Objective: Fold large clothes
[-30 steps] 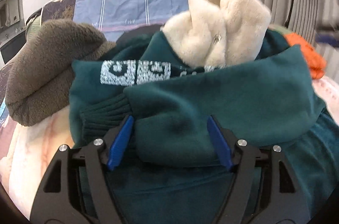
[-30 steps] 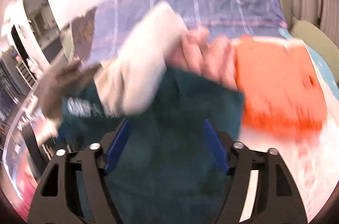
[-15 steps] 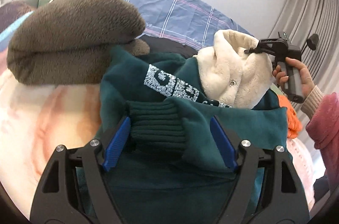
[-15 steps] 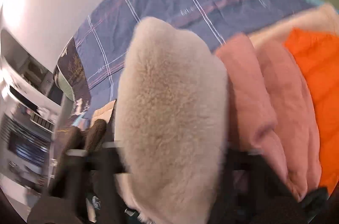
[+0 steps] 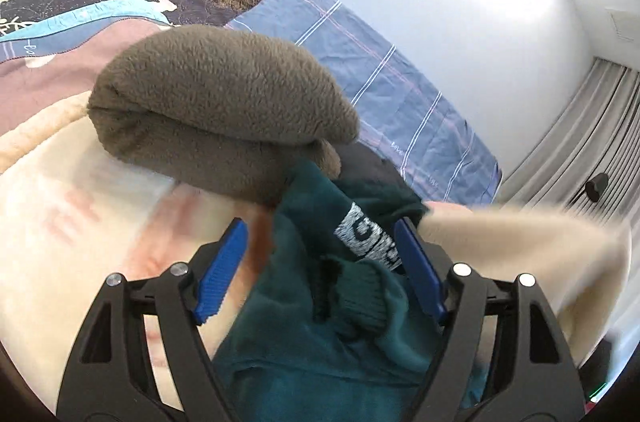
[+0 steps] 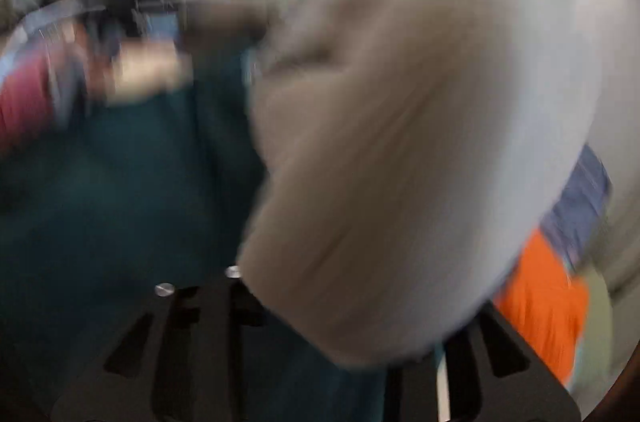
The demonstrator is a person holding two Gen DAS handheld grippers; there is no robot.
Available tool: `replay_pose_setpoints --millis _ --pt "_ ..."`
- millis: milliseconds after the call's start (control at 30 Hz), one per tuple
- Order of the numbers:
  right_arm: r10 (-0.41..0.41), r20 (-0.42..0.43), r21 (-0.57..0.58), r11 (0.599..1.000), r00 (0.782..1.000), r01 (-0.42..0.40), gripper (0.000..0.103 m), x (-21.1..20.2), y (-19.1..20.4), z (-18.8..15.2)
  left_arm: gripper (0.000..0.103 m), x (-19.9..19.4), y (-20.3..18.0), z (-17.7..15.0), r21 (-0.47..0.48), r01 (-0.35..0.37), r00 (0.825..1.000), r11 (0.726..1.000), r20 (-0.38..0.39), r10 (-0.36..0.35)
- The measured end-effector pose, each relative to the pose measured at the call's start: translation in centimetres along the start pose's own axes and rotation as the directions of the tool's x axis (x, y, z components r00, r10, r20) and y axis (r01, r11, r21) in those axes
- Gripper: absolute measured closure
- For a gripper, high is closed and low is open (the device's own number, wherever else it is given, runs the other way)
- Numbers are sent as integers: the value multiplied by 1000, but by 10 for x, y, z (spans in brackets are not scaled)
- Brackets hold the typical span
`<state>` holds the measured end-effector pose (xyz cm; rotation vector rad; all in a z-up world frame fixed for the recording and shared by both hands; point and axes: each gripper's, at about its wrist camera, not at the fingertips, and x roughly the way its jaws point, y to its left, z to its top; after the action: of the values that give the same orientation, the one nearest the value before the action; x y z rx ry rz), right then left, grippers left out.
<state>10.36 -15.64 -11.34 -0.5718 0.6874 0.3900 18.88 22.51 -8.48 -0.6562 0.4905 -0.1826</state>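
the left gripper [image 5: 320, 270] gapes open around the green sweatshirt [image 5: 316, 354] on the bed [image 5: 68, 222], probably ready to fold. the right gripper [image 6: 340, 334], jaws just opening, carries the cream fleece [image 6: 400, 142] aside; whether it clamps, i cannot tell.

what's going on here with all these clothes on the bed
A person is sorting clothes on a bed with a handheld gripper in each hand. The left gripper has its jaws open around a dark green sweatshirt, its ribbed cuff between them. The right gripper's jaws have just been opening a little; a cream fleece garment covers them, and the view is too blurred to confirm a grip. A folded brown fleece lies behind.
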Motion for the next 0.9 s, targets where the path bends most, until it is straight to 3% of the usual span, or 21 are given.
replay_pose_setpoints --millis 100,133,167,233,433,500,567,633,700,833,900 --pt "12 -18 183 983 1000 -8 67 -16 -9 -32 27 -15 -30 -4 98 17 1000 995 -2 -16" --pt "-8 19 220 976 1000 3 60 -28 -11 -36 27 -19 -43 -10 149 30 1000 988 -15 -28" --pt "-22 48 241 970 999 10 46 -37 -13 -39 26 -24 -57 -17 203 52 998 978 -39 -46" --pt "-39 110 288 957 993 6 38 -60 -17 -44 26 -32 -79 -31 278 96 993 956 -88 -74" --pt "8 220 435 894 976 -105 32 -91 -34 -42 24 -60 -115 -91 392 207 958 896 -267 -105" --pt "25 216 479 869 976 -128 32 -95 -37 -37 23 -62 -115 -99 397 226 948 889 -299 -107" --pt "46 202 522 840 978 -147 32 -84 -46 -39 23 -62 -117 -104 426 206 950 881 -302 -76" --pt "91 209 553 810 974 -194 32 -74 -49 -34 23 -55 -116 -101 415 180 951 892 -305 -50" --pt "159 192 592 769 968 -244 32 -60 -50 -26 23 -45 -107 -94 361 189 938 913 -342 -59" --pt "298 130 641 703 946 -309 32 -26 -37 -27 18 -24 -90 -97 278 198 897 940 -438 -60" --pt "374 124 692 631 919 -350 32 -2 -33 -30 19 -10 -82 -108 229 219 860 948 -504 -77"
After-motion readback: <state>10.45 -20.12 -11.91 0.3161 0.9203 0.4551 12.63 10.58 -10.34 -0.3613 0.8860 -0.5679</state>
